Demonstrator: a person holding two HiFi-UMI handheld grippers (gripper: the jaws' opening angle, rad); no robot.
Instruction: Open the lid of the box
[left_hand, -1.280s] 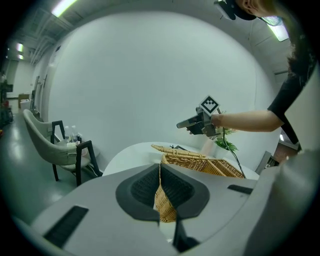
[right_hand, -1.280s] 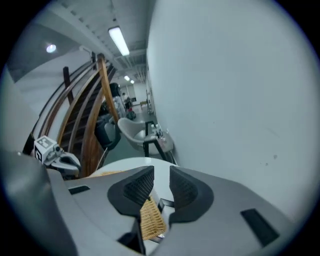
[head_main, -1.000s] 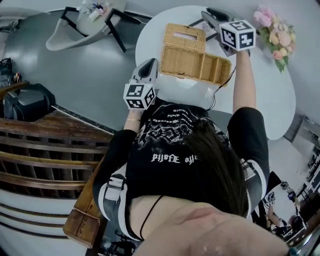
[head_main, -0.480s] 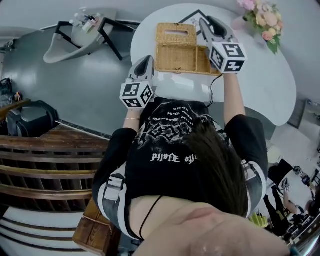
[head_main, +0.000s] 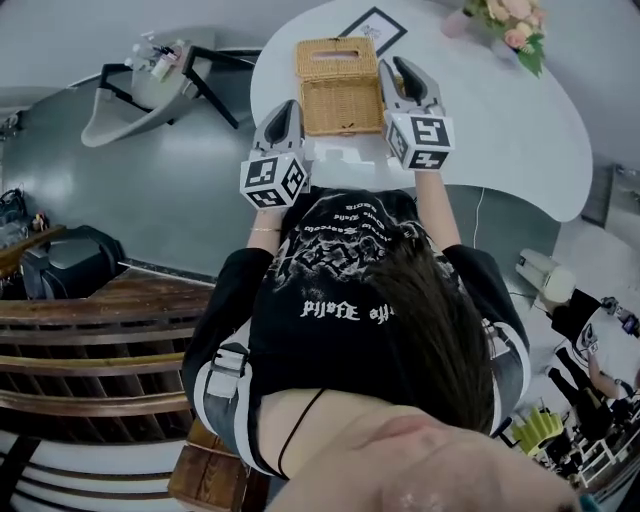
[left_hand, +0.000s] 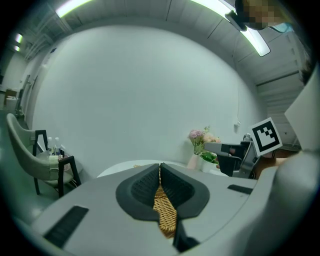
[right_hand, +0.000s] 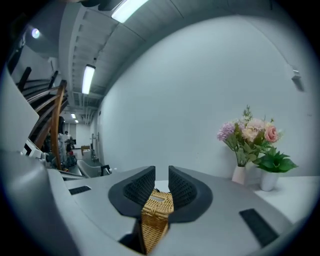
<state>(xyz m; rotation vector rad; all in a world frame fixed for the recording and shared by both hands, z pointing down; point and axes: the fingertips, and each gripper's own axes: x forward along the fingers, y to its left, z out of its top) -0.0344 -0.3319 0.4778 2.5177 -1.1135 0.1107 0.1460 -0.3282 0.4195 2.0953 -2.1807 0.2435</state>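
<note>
The woven wicker box stands on the round white table, with its slotted lid swung back behind the body. My left gripper sits just left of the box, jaws together; in the left gripper view only a strip of wicker box shows past the left gripper. My right gripper is at the box's right side. Its jaws are closing with a gap still between them and nothing in it. The wicker box lies beyond the right gripper.
A vase of pink flowers stands at the table's far right, and a framed card lies behind the box. A grey chair with bottles is off the table to the left. Wooden shelving is near left.
The right gripper has come back from the box's far right corner to beside its right wall. The left gripper stays at the box's left. The head view has shifted.
</note>
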